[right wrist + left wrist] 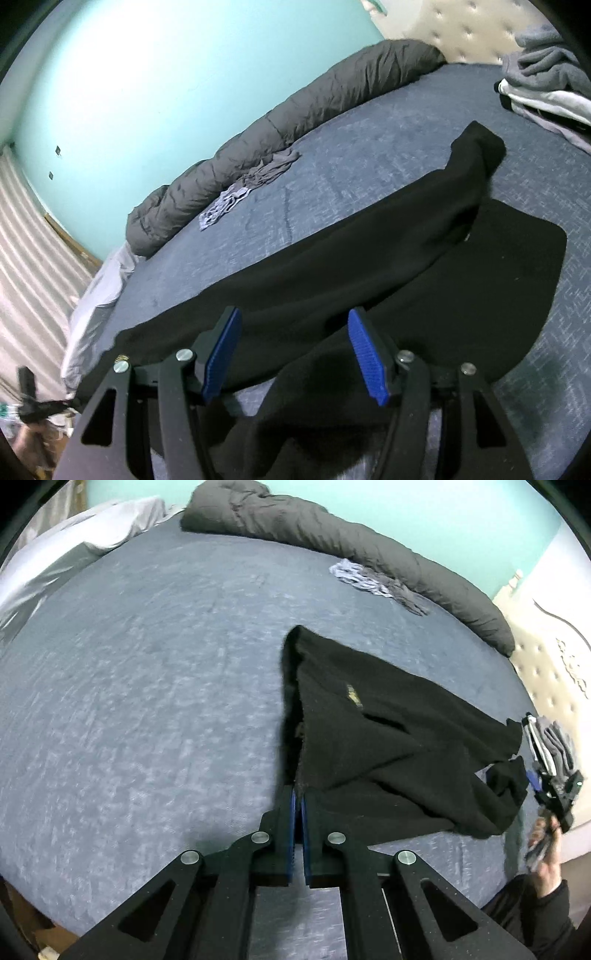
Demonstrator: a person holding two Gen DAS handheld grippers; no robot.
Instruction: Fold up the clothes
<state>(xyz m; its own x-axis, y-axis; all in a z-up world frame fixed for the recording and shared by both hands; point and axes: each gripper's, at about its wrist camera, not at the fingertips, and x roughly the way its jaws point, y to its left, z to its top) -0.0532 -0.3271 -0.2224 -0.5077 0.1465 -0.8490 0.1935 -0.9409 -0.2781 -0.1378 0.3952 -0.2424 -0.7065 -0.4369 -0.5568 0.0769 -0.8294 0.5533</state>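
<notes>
In the left wrist view, the left tool [298,794] was seen clenched on an edge of the black fleece garment [388,731], which was spread across the blue-grey bed sheet [147,701]; a rolled dark grey duvet [332,535] lay along the far edge; the right tool [554,786] was glimpsed at the garment's far side. In the right wrist view, the right tool [295,350] was held released, its blue pads [365,354] apart above the garment [406,277]; folded grey clothes [546,74] were stacked nearby.

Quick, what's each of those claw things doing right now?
Left gripper: jaws shut on the black garment.
Right gripper: jaws open, over the garment, holding nothing.
</notes>
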